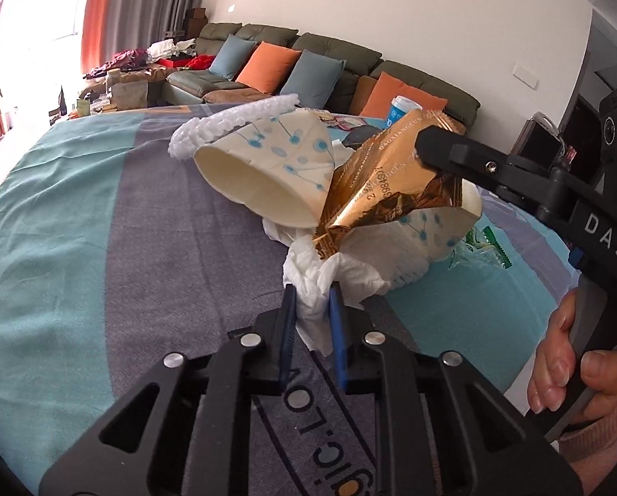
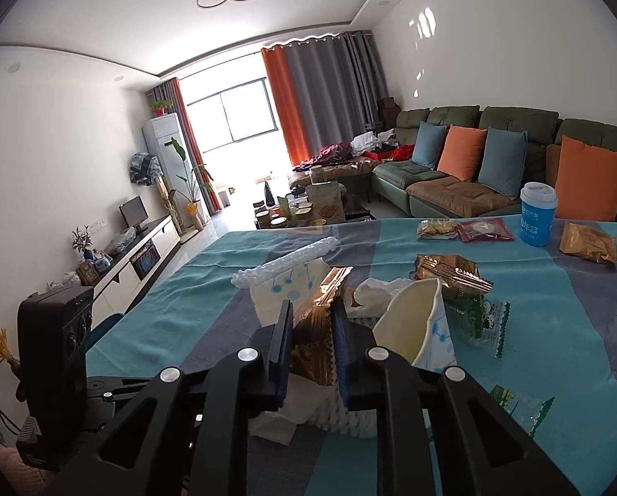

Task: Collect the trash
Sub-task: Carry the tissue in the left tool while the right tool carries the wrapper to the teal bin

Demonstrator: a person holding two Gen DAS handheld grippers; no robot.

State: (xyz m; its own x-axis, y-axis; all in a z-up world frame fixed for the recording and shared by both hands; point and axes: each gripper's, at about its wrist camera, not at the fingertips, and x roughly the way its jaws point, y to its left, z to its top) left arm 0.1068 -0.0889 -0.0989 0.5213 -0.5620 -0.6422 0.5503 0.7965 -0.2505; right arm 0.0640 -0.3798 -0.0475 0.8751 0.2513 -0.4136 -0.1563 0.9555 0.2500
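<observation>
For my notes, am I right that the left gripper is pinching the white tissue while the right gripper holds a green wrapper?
Not quite: the right gripper holds a gold wrapper, as both wrist views show. The left gripper does pinch the white tissue.

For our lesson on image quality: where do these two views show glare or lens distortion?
Left wrist view: window blown out white, tablecloth edge bowed by the fisheye, gold wrapper glinting. Right wrist view: window overexposed, wall and ceiling lines curved, corners vignetted black.

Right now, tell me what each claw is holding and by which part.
Left claw pinches the crumpled white tissue at its near end. Right claw grips the gold wrapper across its upper end.
</observation>
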